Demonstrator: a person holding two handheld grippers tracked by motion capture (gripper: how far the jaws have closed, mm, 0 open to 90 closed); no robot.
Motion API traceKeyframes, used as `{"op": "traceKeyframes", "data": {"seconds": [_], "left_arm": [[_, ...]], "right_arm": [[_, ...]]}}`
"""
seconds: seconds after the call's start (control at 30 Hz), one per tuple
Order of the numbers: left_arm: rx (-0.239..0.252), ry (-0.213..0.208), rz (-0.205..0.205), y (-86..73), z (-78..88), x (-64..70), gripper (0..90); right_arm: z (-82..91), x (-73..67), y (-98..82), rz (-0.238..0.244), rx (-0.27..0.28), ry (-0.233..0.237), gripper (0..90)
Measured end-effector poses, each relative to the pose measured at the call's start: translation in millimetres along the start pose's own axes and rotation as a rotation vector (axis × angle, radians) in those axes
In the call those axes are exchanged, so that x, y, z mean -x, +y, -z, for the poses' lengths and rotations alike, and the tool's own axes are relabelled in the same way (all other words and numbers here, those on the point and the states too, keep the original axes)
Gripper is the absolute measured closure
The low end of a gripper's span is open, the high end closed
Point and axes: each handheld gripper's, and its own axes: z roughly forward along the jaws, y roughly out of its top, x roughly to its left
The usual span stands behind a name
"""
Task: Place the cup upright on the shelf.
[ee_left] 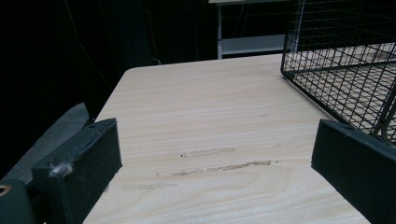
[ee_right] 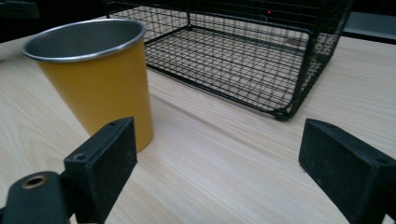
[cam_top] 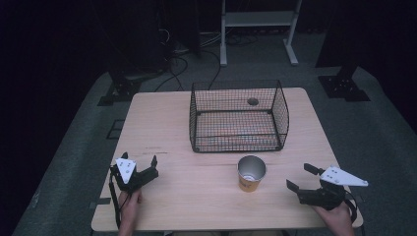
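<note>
Cup [cam_top: 251,173] upright on desk [cam_top: 196,196], just in front of basket [cam_top: 238,116], untouched. Right hand-held gripper [cam_top: 300,177] near cup, jaws apart, aimed at it; left hand-held gripper [cam_top: 142,167] apart, idle. Approach step, likely. Next: close in, straddle cup wall, clamp.

Dark room, grey floor [cam_top: 74,147] (cables [cam_top: 172,69]), white shelf frame [cam_top: 258,19]

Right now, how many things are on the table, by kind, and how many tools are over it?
Yellow cups: 1
Black wire baskets: 1
Tools, left and right, jaws apart: 2
Total: 4
</note>
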Motion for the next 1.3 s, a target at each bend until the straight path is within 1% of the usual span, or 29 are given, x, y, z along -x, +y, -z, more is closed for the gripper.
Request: {"op": "traceKeyframes", "data": {"seconds": [0.03,0.17,0.2,0.27,0.4,0.47,0.5,0.6,0.67,0.77,0.83,0.93,0.97,1.07,1.1,1.27,1.3], "left_arm": [[0.000,0.000,0.000,0.0,0.0,0.0,0.8],[0.000,0.000,0.000,0.0,0.0,-0.1,0.8],[0.000,0.000,0.000,0.0,0.0,-0.1,0.8],[0.000,0.000,0.000,0.0,0.0,0.0,0.8],[0.000,-0.001,0.000,0.0,0.1,-0.1,0.8],[0.000,-0.001,0.000,0.0,0.1,-0.2,0.8],[0.000,-0.001,0.000,0.0,0.1,-0.2,0.8],[0.000,-0.001,0.000,0.0,0.0,-0.1,0.8],[0.001,-0.001,0.002,0.0,0.0,-0.3,0.8],[0.001,-0.002,0.003,0.0,0.0,-0.5,0.8],[0.001,-0.002,0.001,0.0,0.0,-0.4,0.8],[0.001,-0.003,0.002,0.0,0.0,-0.4,0.8],[0.002,-0.002,0.003,0.0,0.0,-0.4,0.8],[0.002,-0.002,0.003,0.0,0.0,-0.4,0.8],[0.002,-0.002,0.003,0.0,0.0,-0.4,0.8],[0.002,-0.002,0.002,0.0,0.0,-0.5,0.8],[0.002,-0.002,0.003,0.0,0.0,-0.5,0.8]], "right_arm": [[-0.4,-2.2,1.2,0.003,0.003,0.014,10.8],[-3.2,-10.9,5.9,0.034,-0.004,0.040,10.7],[-3.2,-10.9,5.9,0.034,-0.004,0.040,10.7],[-5.2,-15.9,9.1,0.053,-0.006,0.058,10.3],[-8.9,-21.9,12.8,0.072,-0.019,0.079,10.3],[-9.8,-22.9,13.3,0.077,-0.022,0.081,10.3],[-12.8,-25.7,15.1,0.087,-0.032,0.092,10.3],[-15.8,-28.5,16.5,0.087,-0.041,0.108,10.3],[-19.9,-31.1,16.7,0.101,-0.055,0.120,9.7],[-24.5,-33.5,17.4,0.105,-0.072,0.138,9.6],[-26.8,-35.0,18.4,0.105,-0.075,0.150,8.1],[-29.3,-36.8,19.7,0.109,-0.082,0.155,8.0],[-32.4,-39.1,20.9,0.115,-0.087,0.168,8.0],[-34.7,-41.4,22.0,0.121,-0.092,0.172,7.9],[-37.7,-43.7,23.1,0.127,-0.098,0.180,7.9],[-42.4,-46.6,25.5,0.125,-0.103,0.194,7.9],[-45.4,-48.2,26.6,0.128,-0.109,0.196,7.9]]}}
